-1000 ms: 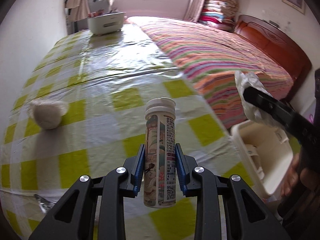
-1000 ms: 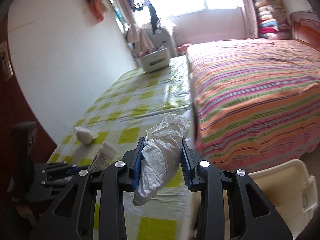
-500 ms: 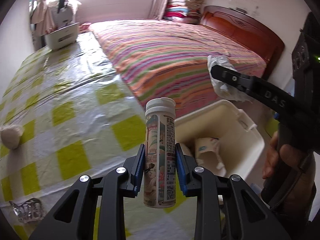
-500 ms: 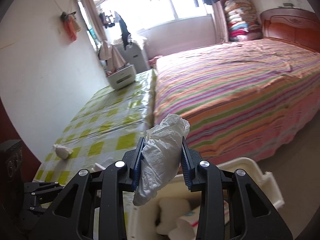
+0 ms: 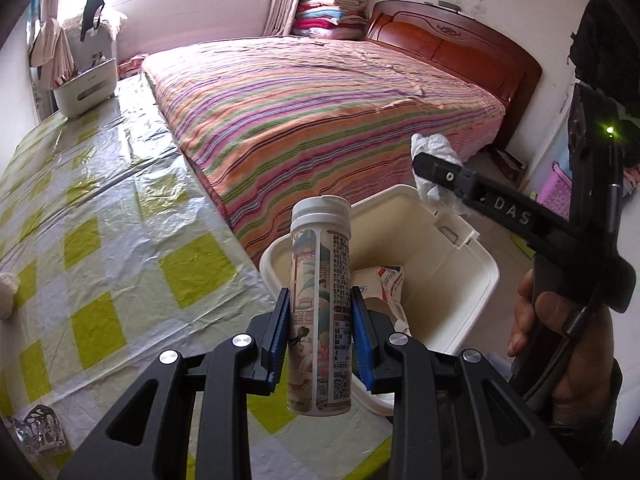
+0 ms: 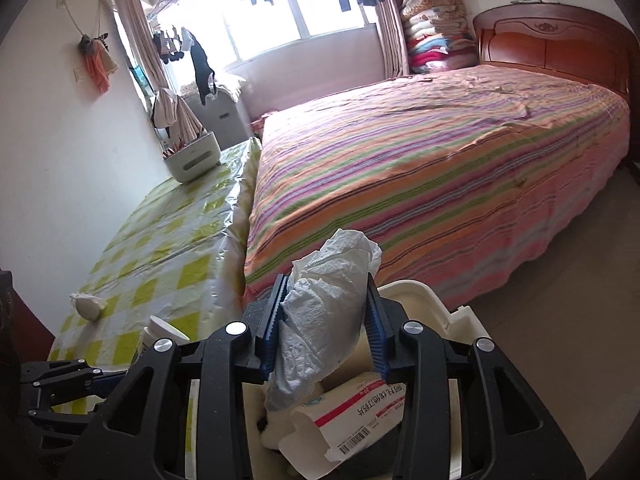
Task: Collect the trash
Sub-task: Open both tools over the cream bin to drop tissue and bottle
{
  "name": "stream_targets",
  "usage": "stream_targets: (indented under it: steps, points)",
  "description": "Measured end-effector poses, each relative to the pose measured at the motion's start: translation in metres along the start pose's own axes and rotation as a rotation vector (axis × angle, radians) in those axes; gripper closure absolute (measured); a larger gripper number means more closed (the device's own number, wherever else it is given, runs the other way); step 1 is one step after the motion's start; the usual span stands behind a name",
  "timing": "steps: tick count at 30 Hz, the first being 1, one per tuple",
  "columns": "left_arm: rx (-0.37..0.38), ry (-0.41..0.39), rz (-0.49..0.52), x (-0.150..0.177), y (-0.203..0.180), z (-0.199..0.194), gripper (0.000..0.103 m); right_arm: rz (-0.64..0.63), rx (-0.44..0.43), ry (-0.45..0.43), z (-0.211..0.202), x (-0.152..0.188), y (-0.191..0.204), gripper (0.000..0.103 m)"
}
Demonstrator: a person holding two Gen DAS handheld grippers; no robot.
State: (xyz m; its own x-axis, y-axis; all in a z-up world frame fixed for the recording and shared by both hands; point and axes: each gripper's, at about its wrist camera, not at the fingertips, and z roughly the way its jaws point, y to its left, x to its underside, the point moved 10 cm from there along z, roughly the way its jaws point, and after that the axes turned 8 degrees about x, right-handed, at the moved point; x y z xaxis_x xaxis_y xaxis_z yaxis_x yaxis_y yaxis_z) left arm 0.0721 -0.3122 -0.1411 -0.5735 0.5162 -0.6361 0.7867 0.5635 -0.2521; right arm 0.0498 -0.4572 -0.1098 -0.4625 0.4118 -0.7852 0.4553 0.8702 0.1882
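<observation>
Pinching a tube (image 5: 320, 304), left claw (image 5: 320, 340), right claw (image 6: 326, 332) clamping crumpled tissue (image 6: 320, 320) above bin (image 5: 472, 280)

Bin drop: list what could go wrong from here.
1. The tube, clamped by the left gripper, seems to sit over the bin's near rim; released now, it might bounce out.
2. The crumpled wrapper in the right gripper is light and may cling to a pad.

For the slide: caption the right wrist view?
Right tongs grip crumpled tissue above the white trash bin.
</observation>
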Motion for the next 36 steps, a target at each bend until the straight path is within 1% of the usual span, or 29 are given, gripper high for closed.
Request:
stream_targets:
  steps: [1, 2, 4, 5, 6, 8, 11, 14, 22, 27, 33, 36]
  points:
    - [0.003, 0.001, 0.002, 0.000, -0.001, 0.000, 0.075, -0.001, 0.002, -0.001, -0.001, 0.000, 0.002, 0.051]
    - [0.005, -0.001, 0.004, -0.001, -0.002, 0.000, 0.075, -0.001, 0.004, -0.004, -0.002, -0.001, 0.003, 0.044]
    - [0.006, 0.002, 0.008, 0.000, -0.004, 0.001, 0.075, 0.009, 0.012, -0.015, -0.004, -0.004, 0.002, 0.038]
    - [0.008, 0.004, 0.010, 0.000, -0.005, 0.002, 0.075, 0.016, 0.011, -0.020, -0.005, -0.006, 0.002, 0.033]
    - [0.008, 0.005, 0.011, 0.001, -0.005, 0.003, 0.075, 0.026, 0.011, -0.026, -0.007, -0.008, 0.002, 0.031]
    - [0.009, 0.009, 0.012, 0.001, -0.005, 0.004, 0.075, 0.051, 0.023, -0.035, -0.009, -0.011, -0.004, 0.030]
    - [0.011, 0.011, 0.007, 0.001, -0.003, 0.006, 0.075, 0.100, 0.008, -0.049, -0.014, -0.014, -0.012, 0.030]
    - [0.016, 0.017, 0.005, 0.001, -0.003, 0.009, 0.075, 0.133, 0.015, -0.068, -0.019, -0.017, -0.020, 0.028]
    - [0.037, 0.023, 0.021, 0.000, -0.013, 0.017, 0.075, 0.143, 0.019, -0.091, -0.022, -0.022, -0.016, 0.028]
    - [0.046, 0.030, 0.033, 0.000, -0.019, 0.022, 0.075, 0.157, 0.021, -0.111, -0.026, -0.024, -0.026, 0.028]
    - [0.041, 0.020, 0.033, 0.000, -0.019, 0.023, 0.075, 0.163, 0.021, -0.113, -0.026, -0.023, -0.029, 0.028]
    - [0.044, 0.007, 0.048, -0.001, -0.023, 0.022, 0.074, 0.164, 0.021, -0.112, -0.025, -0.022, -0.031, 0.028]
